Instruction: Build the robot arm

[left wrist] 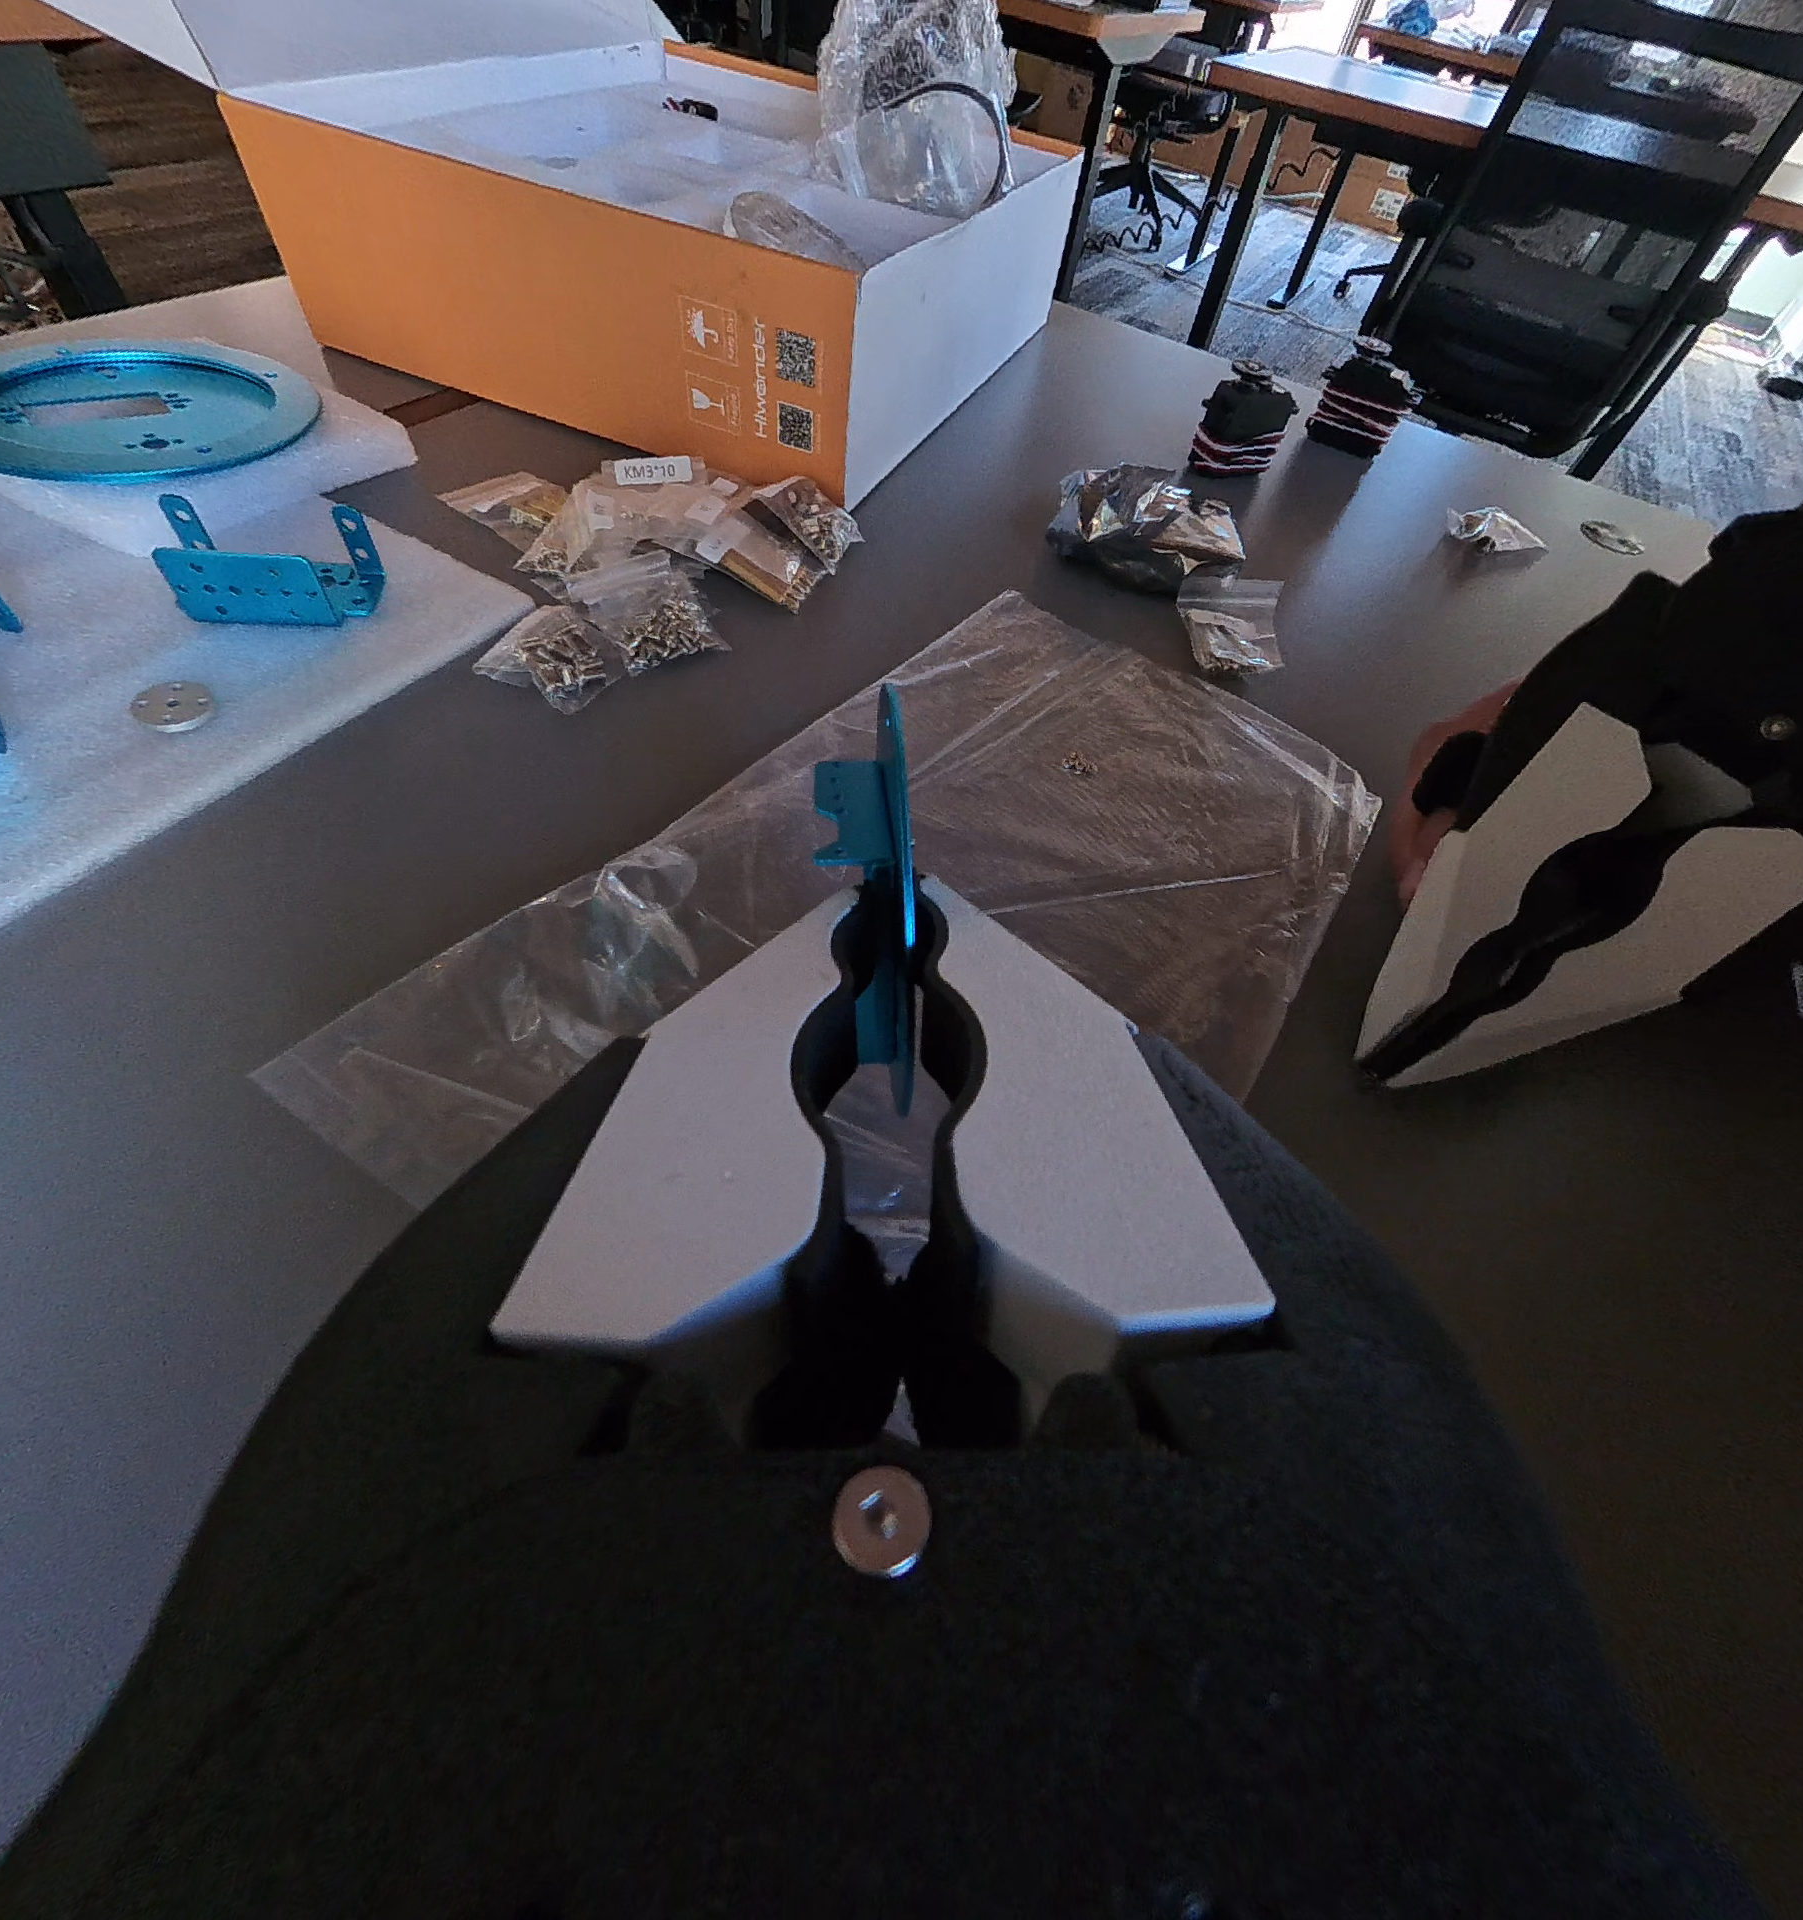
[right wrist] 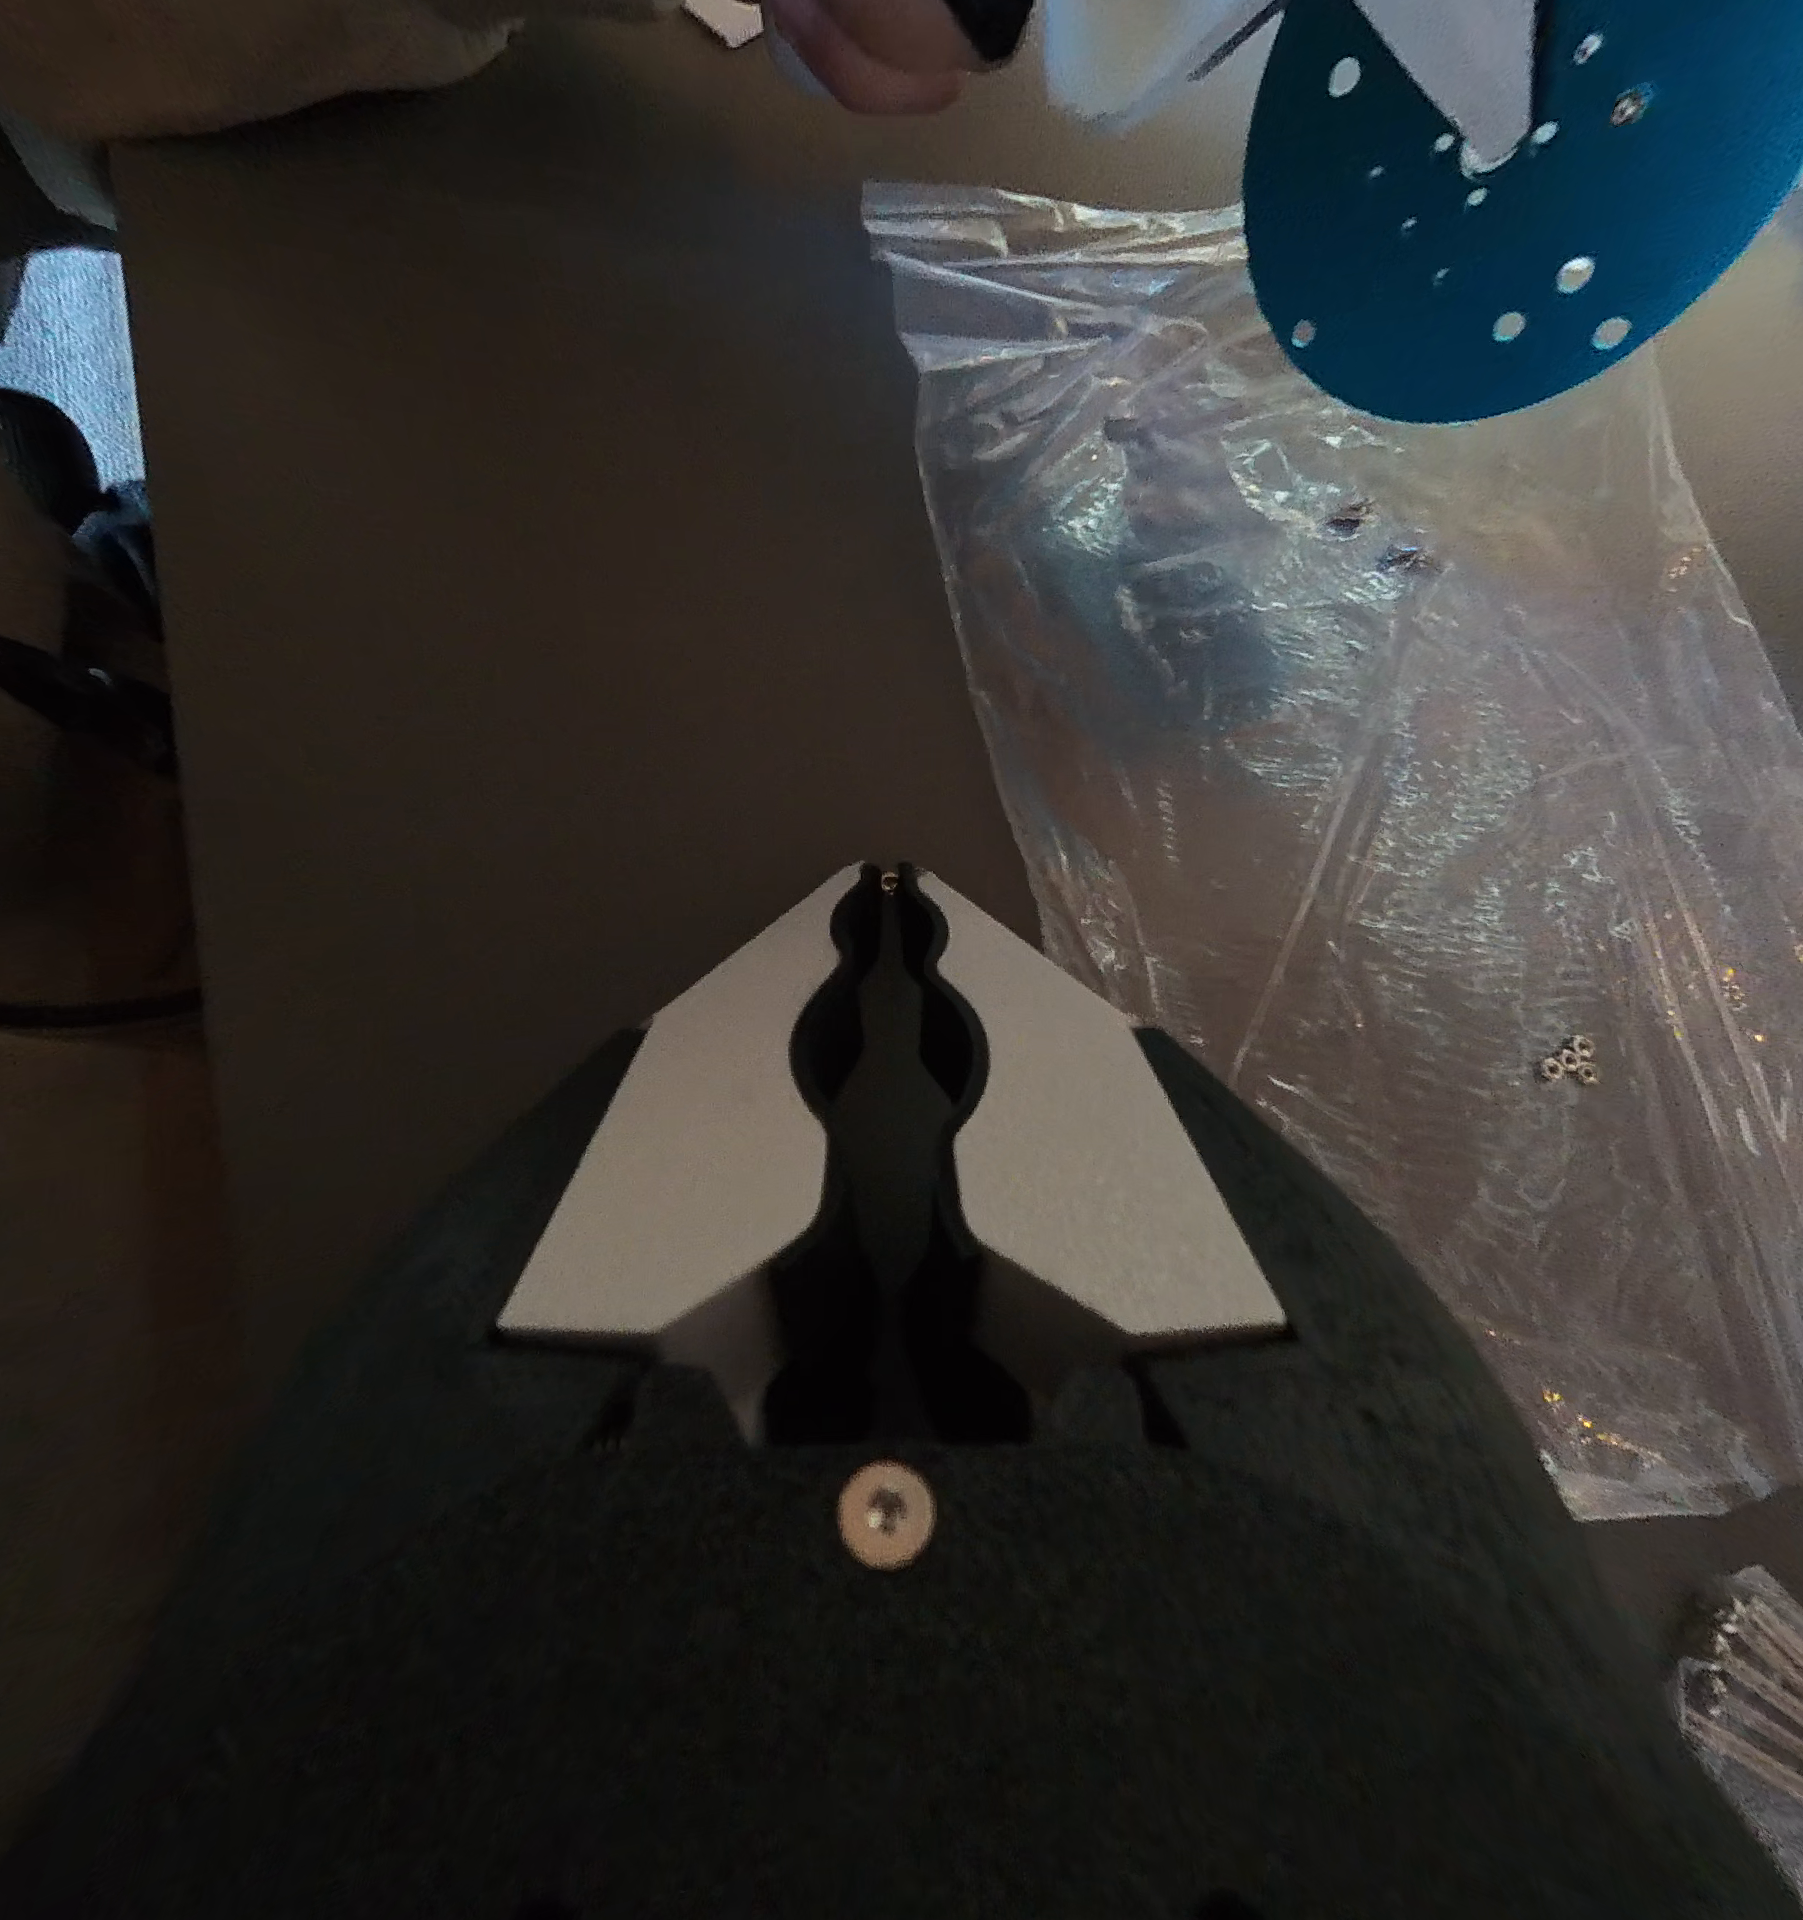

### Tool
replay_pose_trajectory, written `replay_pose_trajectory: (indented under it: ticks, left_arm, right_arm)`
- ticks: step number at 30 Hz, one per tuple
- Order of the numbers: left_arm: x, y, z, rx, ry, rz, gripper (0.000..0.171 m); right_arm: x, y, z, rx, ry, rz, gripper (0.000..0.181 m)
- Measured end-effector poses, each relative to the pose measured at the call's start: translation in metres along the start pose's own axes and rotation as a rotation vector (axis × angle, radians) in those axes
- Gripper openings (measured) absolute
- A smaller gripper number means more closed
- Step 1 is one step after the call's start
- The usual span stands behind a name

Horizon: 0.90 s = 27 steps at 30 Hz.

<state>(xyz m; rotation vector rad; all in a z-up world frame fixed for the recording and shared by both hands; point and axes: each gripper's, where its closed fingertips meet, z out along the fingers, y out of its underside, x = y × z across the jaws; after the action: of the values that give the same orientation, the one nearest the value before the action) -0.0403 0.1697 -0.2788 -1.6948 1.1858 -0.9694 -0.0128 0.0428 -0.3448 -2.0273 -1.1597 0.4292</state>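
My left gripper (left wrist: 892, 894) is shut on a blue round metal plate (left wrist: 897, 831) with a small bracket on it, held edge-on above a clear plastic bag (left wrist: 1084, 831) on the grey table (left wrist: 201, 1039). The plate also shows in the right wrist view (right wrist: 1416, 239), face-on with several holes. My right gripper (right wrist: 889, 871) is shut on a tiny silver screw (right wrist: 889, 881) at its tips, low over the table, left of the bag (right wrist: 1396, 831). The right gripper also shows in the left wrist view (left wrist: 1380, 1070), tips pointing down at the table.
An open orange and white box (left wrist: 585, 260) stands at the back. Blue metal parts (left wrist: 268, 582) and a blue ring (left wrist: 128, 405) lie on white foam at left. Bags of screws (left wrist: 648, 582), two black servos (left wrist: 1240, 426) and loose nuts (right wrist: 1567, 1065) lie around. Tip to tip, the grippers are about 15 cm apart.
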Motion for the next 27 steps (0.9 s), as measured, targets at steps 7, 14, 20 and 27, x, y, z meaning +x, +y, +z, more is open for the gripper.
replay_pose_trajectory:
  ticks: [7, 14, 20, 27]
  left_arm:
    - [0.015, -0.002, 0.001, 0.018, 0.109, -0.122, 0.002]
    - [0.033, -0.007, 0.000, 0.051, 0.290, -0.325, 0.002]
    - [0.035, -0.008, -0.001, 0.064, 0.366, -0.458, 0.002]
    - [0.035, -0.009, -0.001, 0.067, 0.381, -0.478, 0.002]
  right_arm:
    - [0.030, -0.036, -0.017, 0.166, 0.115, -0.025, 0.002]
    - [0.066, -0.099, -0.015, 0.349, 0.234, -0.163, 0.002]
    - [0.080, -0.114, -0.004, 0.322, 0.234, -0.279, 0.001]
    - [0.083, -0.112, 0.005, 0.301, 0.201, -0.285, 0.002]
